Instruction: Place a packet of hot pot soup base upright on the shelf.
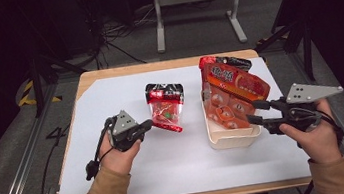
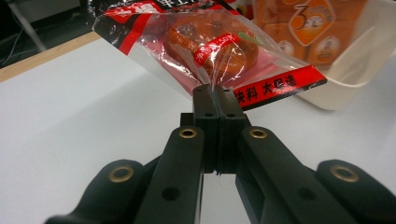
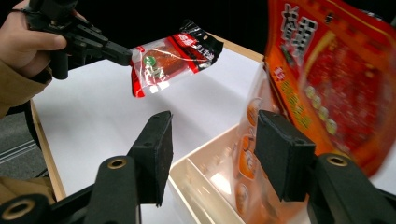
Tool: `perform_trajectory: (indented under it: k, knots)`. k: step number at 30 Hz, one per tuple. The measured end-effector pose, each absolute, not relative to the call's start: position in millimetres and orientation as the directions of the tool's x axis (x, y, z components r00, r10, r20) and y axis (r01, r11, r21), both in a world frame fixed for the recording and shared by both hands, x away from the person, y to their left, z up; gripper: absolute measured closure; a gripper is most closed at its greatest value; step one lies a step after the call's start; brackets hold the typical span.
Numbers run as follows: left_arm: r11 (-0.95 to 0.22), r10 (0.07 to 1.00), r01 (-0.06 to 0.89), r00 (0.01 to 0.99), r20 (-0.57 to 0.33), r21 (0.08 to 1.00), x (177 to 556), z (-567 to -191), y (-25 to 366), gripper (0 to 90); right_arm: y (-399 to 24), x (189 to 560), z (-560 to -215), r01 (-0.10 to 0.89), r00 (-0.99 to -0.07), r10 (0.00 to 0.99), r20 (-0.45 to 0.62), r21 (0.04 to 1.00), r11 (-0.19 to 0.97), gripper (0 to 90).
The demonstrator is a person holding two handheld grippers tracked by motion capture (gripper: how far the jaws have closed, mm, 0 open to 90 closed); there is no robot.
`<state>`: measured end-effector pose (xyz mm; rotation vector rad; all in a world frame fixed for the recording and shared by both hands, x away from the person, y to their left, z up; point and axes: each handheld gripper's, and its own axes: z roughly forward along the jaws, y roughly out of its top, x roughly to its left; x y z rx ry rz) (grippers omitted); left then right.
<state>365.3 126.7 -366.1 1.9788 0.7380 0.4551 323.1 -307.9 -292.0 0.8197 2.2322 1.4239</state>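
Left tongs [image 1: 147,125] clamped on clear snack packet [image 1: 165,109], lifted off table [image 1: 134,172]. Right tongs [image 1: 251,111] wide, empty, at tub [image 1: 231,139] rim. Packet not yet binned, tub at three o'clock.

— What are we looking at underneath it all?

— We are seeing a wooden bench [image 1: 88,79] sitting on a grey floor [image 1: 9,143], with a white sheet [image 1: 178,161] covering nearly all of its top.

— And what are we finding lying directly on that sheet?

— We are spotting a cream tray [image 1: 231,139] resting toward the right side, with orange packets [image 1: 231,86] standing in it and leaning over its far edge.
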Motion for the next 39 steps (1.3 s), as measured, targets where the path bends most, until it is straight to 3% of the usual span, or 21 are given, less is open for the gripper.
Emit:
perform_trajectory:
  k: [22,39]
  knots:
    - [-0.402,0.585,0.253,0.810,0.034,0.880,318.9,-362.2,125.3,89.7,-256.5,347.4,-290.7,0.291,-0.790,0.610,0.061,0.913,0.285,40.0]
    - [-0.373,0.534,0.221,0.845,0.013,0.901,297.3,-355.9,122.2,89.6,-218.3,374.7,-315.1,0.352,-0.785,0.608,0.118,0.893,0.280,35.1]
